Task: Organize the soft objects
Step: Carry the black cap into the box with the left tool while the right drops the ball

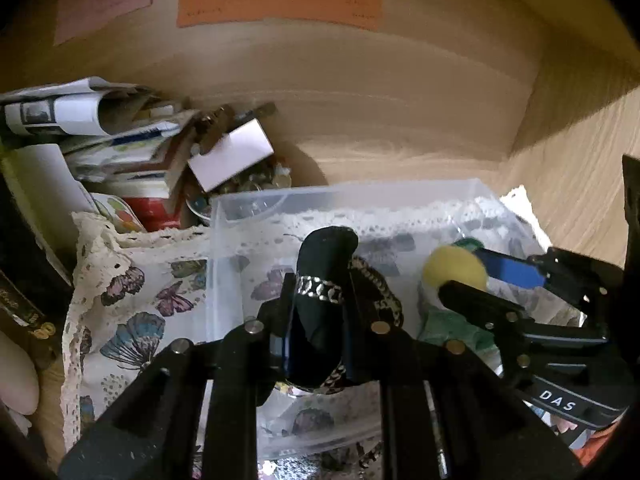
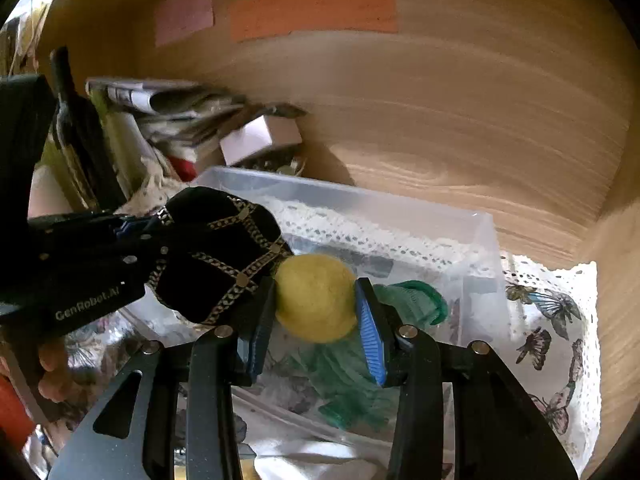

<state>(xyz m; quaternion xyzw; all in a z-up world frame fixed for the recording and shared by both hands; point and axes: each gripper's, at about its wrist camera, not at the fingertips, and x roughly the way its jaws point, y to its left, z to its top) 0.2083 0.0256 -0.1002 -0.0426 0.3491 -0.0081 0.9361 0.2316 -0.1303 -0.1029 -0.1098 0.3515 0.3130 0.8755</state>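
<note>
My left gripper (image 1: 318,304) is shut on a black velvet pouch with gold chain trim (image 1: 324,276) and holds it over the clear plastic bin (image 1: 280,200). The pouch also shows in the right wrist view (image 2: 216,252), held by the left gripper (image 2: 132,236). My right gripper (image 2: 316,304) is shut on a yellow felt ball (image 2: 316,298) above the bin (image 2: 400,208). The ball (image 1: 454,266) and right gripper (image 1: 476,280) also show in the left wrist view. A green knitted item (image 2: 412,300) lies in the bin under the ball.
A butterfly-print lace cloth (image 1: 132,300) covers the surface under the bin. A pile of papers, boxes and a red container (image 1: 132,152) stands at the back left. Wooden walls (image 1: 360,100) enclose the back and right, with coloured paper notes (image 2: 312,8) stuck on.
</note>
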